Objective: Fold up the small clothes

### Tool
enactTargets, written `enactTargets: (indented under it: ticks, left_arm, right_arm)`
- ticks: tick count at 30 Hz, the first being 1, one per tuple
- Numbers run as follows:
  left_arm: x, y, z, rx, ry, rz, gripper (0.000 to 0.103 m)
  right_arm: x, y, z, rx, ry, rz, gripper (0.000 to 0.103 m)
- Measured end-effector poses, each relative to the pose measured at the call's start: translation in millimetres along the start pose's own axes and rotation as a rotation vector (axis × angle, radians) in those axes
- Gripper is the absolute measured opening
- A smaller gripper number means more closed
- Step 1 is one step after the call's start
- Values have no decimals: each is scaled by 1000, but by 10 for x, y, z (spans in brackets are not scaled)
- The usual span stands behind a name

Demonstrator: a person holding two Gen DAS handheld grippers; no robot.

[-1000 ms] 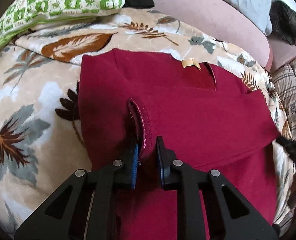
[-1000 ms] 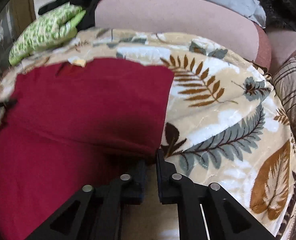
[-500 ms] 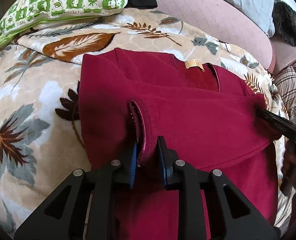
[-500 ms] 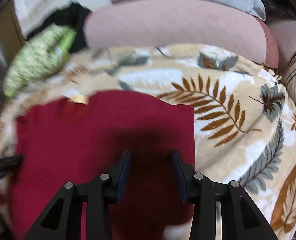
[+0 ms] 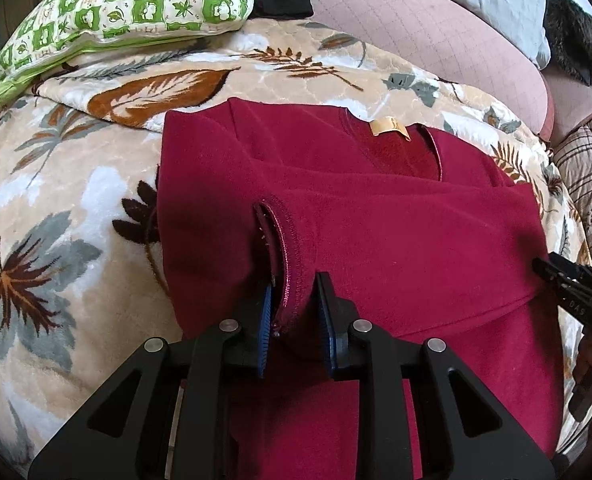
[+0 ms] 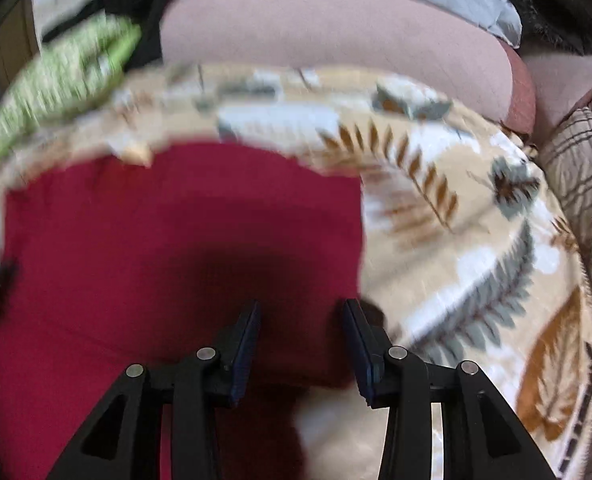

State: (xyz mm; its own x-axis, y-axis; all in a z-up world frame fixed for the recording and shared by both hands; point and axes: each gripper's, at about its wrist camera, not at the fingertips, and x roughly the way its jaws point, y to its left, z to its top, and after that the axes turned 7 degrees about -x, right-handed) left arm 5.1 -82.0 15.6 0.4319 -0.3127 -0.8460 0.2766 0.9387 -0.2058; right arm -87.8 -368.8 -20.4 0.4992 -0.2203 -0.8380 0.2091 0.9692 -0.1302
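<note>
Left claw (image 5: 294, 316) pinching one red garment (image 5: 395, 240), right claw (image 6: 301, 344) spread

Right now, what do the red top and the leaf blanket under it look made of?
Red top: soft matte knit, probably fleece or cotton jersey, with an overlocked cuff seam. Leaf blanket: plush, likely synthetic fleece, with fuzzy pile and embossed quilting lines.

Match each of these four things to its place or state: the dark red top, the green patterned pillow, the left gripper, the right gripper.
Column 1:
1. dark red top
2. green patterned pillow
3. left gripper
4. right gripper

Column 2:
A. open above the top
B. lying on the leaf-print blanket
C. closed on the sleeve cuff
D. at the blanket's far left corner

Pairs: 1-B, 2-D, 3-C, 4-A
</note>
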Motion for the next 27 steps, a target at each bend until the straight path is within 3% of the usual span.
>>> enactTargets:
  ticks: [4, 7, 16, 22, 25, 27]
  left_arm:
    - [-118, -10, -34, 10, 6, 32, 28]
    - [-250, 4, -100, 8, -8, 42, 35]
    - [-501, 34, -369, 29, -11, 63, 35]
    - [-544, 87, -342, -2, -20, 51, 36]
    - [-485, 97, -274, -22, -26, 45, 44]
    - [-409, 100, -240, -33, -18, 47, 44]
  right_arm:
    - [-190, -123, -19, 93, -16, 45, 46]
    - [-402, -51, -107, 83, -55, 65, 46]
    - [-590, 127, -476, 72, -9, 117, 48]
    - [-718, 141, -367, 96, -50, 122, 48]
    - [-719, 136, -268, 106, -63, 111, 48]
    - [-700, 127, -241, 123, -65, 123, 48]
